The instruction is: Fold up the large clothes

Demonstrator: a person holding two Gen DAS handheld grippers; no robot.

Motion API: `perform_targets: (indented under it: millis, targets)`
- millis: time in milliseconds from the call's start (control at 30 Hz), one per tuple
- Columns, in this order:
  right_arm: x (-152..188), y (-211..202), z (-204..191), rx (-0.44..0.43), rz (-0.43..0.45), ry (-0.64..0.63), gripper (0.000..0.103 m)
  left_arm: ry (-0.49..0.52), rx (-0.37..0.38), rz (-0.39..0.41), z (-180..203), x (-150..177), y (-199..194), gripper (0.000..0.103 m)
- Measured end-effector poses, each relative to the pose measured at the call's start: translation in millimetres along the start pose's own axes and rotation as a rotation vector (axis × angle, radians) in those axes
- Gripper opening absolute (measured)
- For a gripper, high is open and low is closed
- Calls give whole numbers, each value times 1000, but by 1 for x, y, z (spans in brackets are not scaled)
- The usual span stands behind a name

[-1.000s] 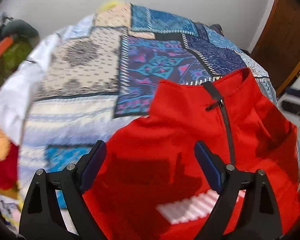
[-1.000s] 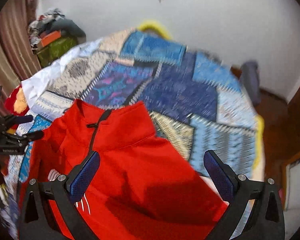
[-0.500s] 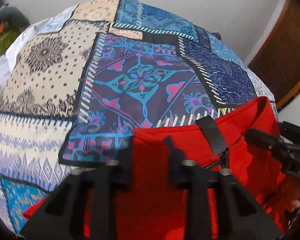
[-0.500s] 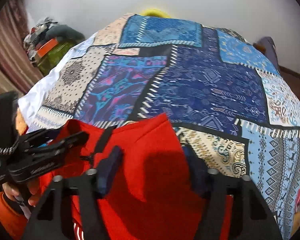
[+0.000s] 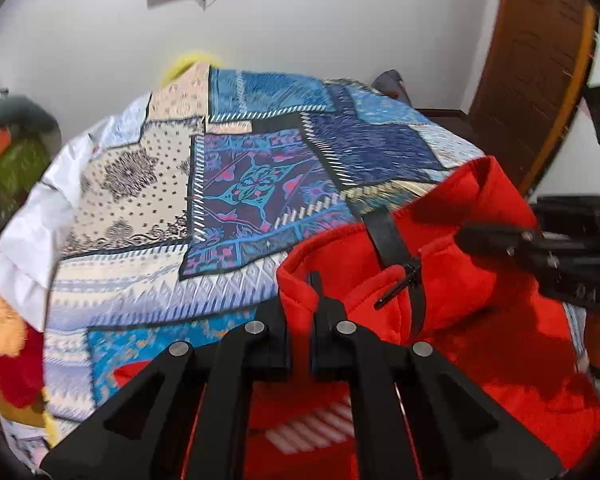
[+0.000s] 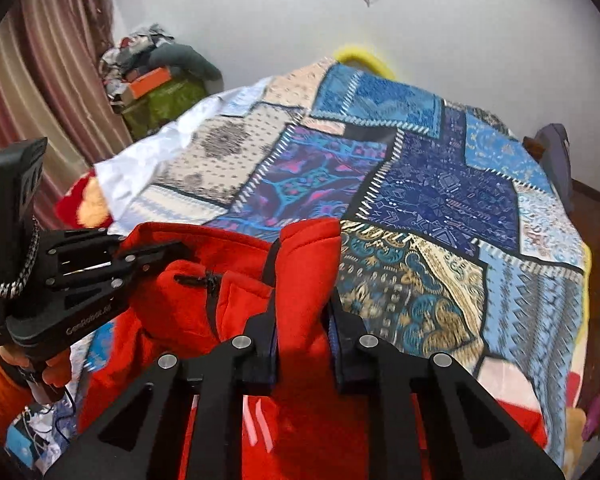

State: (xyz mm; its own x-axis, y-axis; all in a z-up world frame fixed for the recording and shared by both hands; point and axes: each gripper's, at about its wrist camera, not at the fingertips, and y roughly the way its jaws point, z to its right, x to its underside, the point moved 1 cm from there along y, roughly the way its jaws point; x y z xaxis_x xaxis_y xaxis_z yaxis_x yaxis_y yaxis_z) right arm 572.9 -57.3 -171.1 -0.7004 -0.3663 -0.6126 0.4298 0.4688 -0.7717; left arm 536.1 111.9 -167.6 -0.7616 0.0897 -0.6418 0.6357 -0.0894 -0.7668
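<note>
A red zip-neck fleece top [image 5: 480, 320] with a black zipper and white stripes lies on a patchwork bedspread [image 5: 260, 168]. My left gripper [image 5: 300, 304] is shut on the left side of its collar. My right gripper [image 6: 302, 312] is shut on the right side of the collar [image 6: 308, 256]. The collar is lifted off the bed and bunched between the two grippers. The right gripper also shows at the right of the left wrist view [image 5: 540, 256], and the left gripper at the left of the right wrist view [image 6: 80, 268].
The bedspread [image 6: 420, 184] covers a bed against a white wall. A pile of clothes and boxes [image 6: 156, 80] stands at the back left by a curtain. A wooden door [image 5: 540, 60] is at the right. A red and orange blanket [image 5: 8, 340] hangs at the left edge.
Both grippers went from wide open above the top to shut on its collar. They have since raised the collar, and the fabric now bunches between them.
</note>
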Motion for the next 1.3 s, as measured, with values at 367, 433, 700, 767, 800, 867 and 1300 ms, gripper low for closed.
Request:
perform_targets:
  millis: [367,433,700,767,800,867,1300]
  targets:
    - [80,-76,-49,-24,-29,-12,16,2,35,-41,34,77,-75,6]
    - [96,-81,-57,-20,-45,-12,16,2,34,-62,40,95,-78,6]
    - [161,-81,-69,-14,-128,12,17,-21,28,-149,54,157,-68,6]
    - [173,-80,-67,-34,-154,30,17,-26,32,-167,57,171,-65,6]
    - [181,-80,-65,-48,-173,39,17,-29,34,-172,58,176,-65,7]
    - [197,-80,-60,-73,-218,56,17,-36,45,-185,60,190,-64,7]
    - [224,-144,-58,28,-208,-72,19,42,65,-210,65,234,-106,19]
